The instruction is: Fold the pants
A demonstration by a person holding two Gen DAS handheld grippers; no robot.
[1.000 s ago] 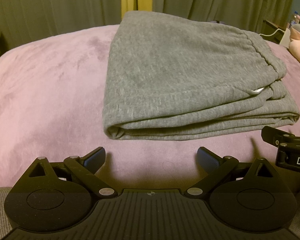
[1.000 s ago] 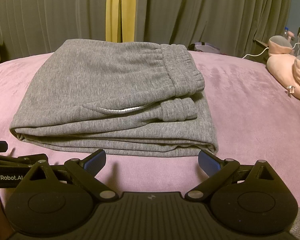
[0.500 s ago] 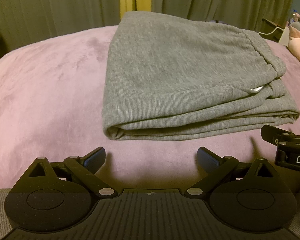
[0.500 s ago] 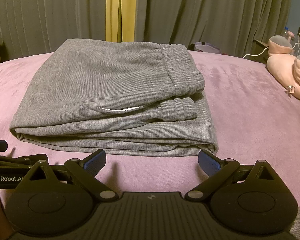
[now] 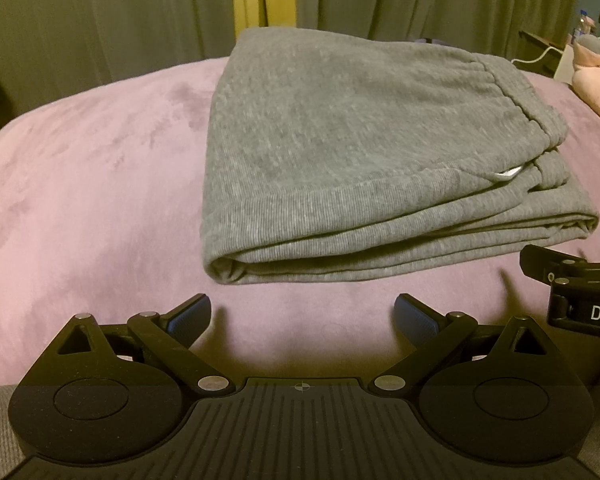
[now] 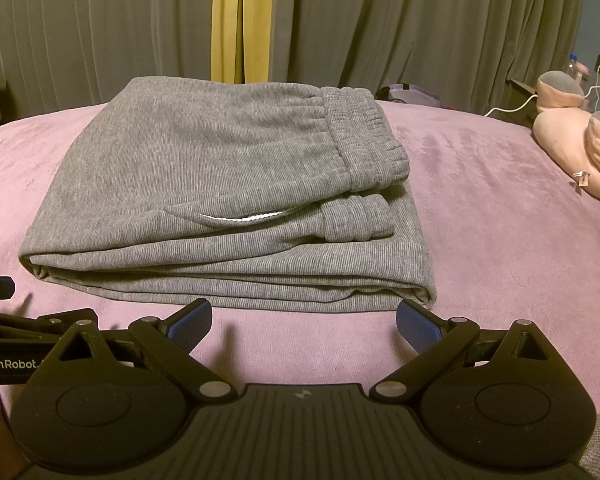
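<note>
The grey pants (image 5: 360, 152) lie folded in a flat stack on the pink bed cover (image 5: 92, 184), waistband and a white drawstring on the right side. They also show in the right wrist view (image 6: 220, 184). My left gripper (image 5: 302, 316) is open and empty, just short of the stack's near left corner. My right gripper (image 6: 304, 320) is open and empty, just short of the near right edge. Each gripper's side shows at the edge of the other's view.
Dark green curtains with a yellow strip (image 6: 240, 20) hang behind the bed. A pink and grey plush toy (image 6: 580, 140) lies at the right edge of the bed. A white cable (image 6: 512, 106) and small items sit at the far right.
</note>
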